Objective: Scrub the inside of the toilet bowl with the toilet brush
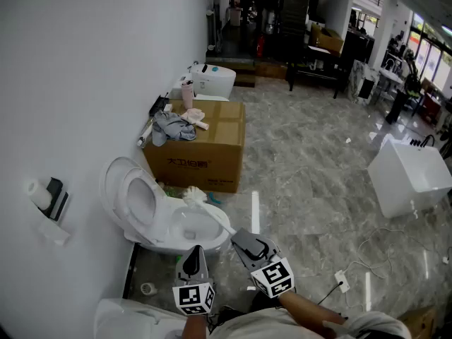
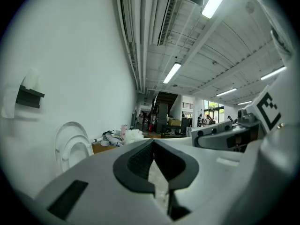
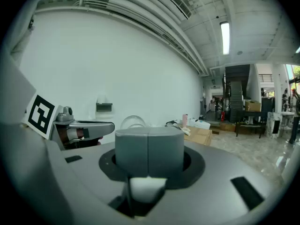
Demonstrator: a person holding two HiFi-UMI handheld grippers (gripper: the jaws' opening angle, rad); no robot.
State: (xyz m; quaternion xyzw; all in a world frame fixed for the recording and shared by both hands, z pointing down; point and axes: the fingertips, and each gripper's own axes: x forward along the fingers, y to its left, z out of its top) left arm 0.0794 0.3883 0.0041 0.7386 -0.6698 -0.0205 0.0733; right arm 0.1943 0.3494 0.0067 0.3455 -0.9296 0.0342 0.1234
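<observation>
jaws of the right gripper (image 3: 148, 142) are pressing flat together, the grey pads meeting along one seam. they are pinching the white handle (image 3: 146, 189) of the toilet brush (image 1: 194, 195) low down between them. in the head view this handle is running from the gripper up and to the left across the toilet bowl (image 1: 176, 240). the brush's white bristle head (image 2: 133, 136) is sitting at the far rim, on the side facing the cardboard box (image 1: 215, 143). whether the bristles are touching the porcelain is not clear.

the left gripper (image 2: 153, 144) is clenching on nothing. its dark ribbed pads are meeting at the tips, with only a sliver of pale floor showing through the gap lower down. it is hovering just beside the right gripper, in front of the bowl's near rim.

the toilet lid (image 1: 113, 182) and the seat are standing raised against the white wall (image 1: 85, 83). a paper holder (image 1: 51, 198) is hanging on that wall, left of the lid. on top of the box a grey cloth (image 1: 173, 127) is lying in a heap, and a pink bottle (image 1: 187, 92) is standing behind it. a second white toilet (image 1: 212, 81) is sitting farther along the wall. a white boxy fixture (image 1: 409, 176) is resting on the marble floor (image 1: 304, 168), well apart to the right.
</observation>
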